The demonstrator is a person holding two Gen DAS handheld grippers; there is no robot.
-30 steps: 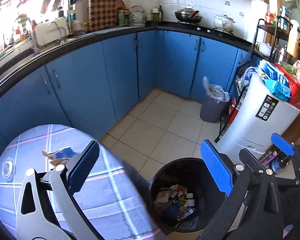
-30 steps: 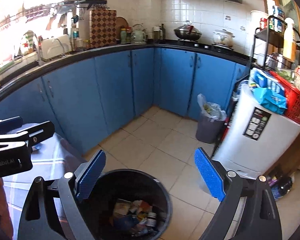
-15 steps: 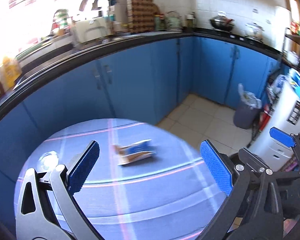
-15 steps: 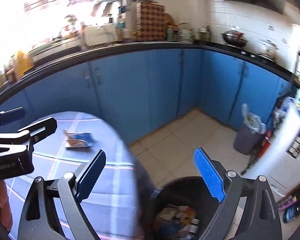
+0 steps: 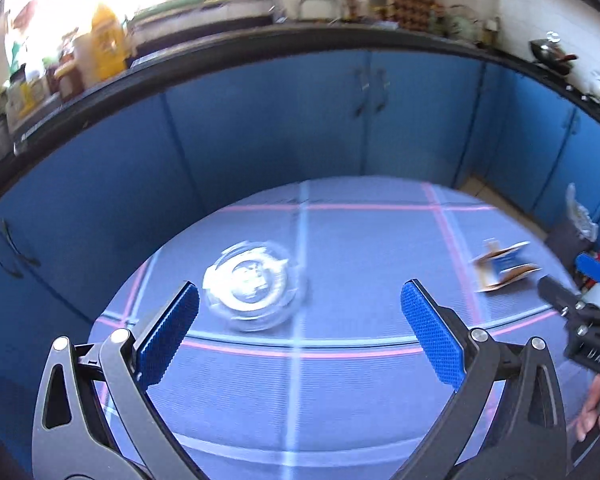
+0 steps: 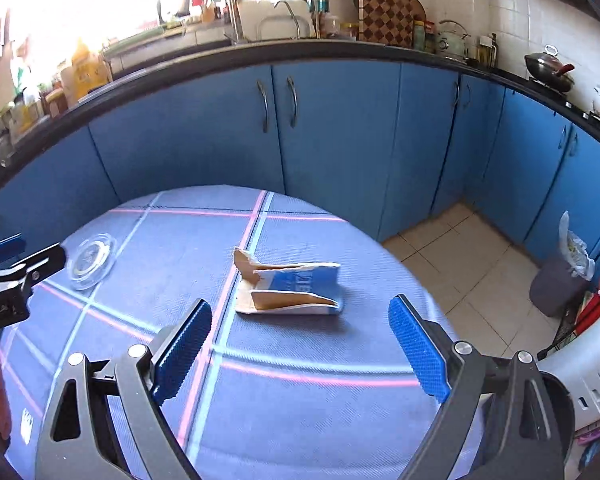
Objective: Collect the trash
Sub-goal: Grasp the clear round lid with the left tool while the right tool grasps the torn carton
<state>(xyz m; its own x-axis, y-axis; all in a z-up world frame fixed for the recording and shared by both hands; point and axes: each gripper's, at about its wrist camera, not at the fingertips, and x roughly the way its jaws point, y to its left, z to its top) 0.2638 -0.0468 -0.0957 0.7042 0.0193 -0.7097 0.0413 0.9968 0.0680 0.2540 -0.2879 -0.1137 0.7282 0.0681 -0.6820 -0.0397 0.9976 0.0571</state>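
On the round table [image 6: 300, 420], a torn carton [image 6: 290, 288] lies at twelve o'clock from the spread right gripper [image 6: 300, 350], while the left gripper [image 5: 300, 330], also spread, hovers near a clear lid [image 5: 254, 290].

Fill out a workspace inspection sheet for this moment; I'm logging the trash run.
Surface: round table with blue checked cloth.
Job's things: torn blue-and-brown carton lying flattened mid-table; clear plastic lid lying flat further left, apart from it.
Clutter: nothing else seen on the table.
Grippers: left gripper open, facing the lid; right gripper open, facing the carton; both empty.
Cables: nothing seen.
Surroundings: blue cabinets, crowded counter, lined grey bin on tiled floor.
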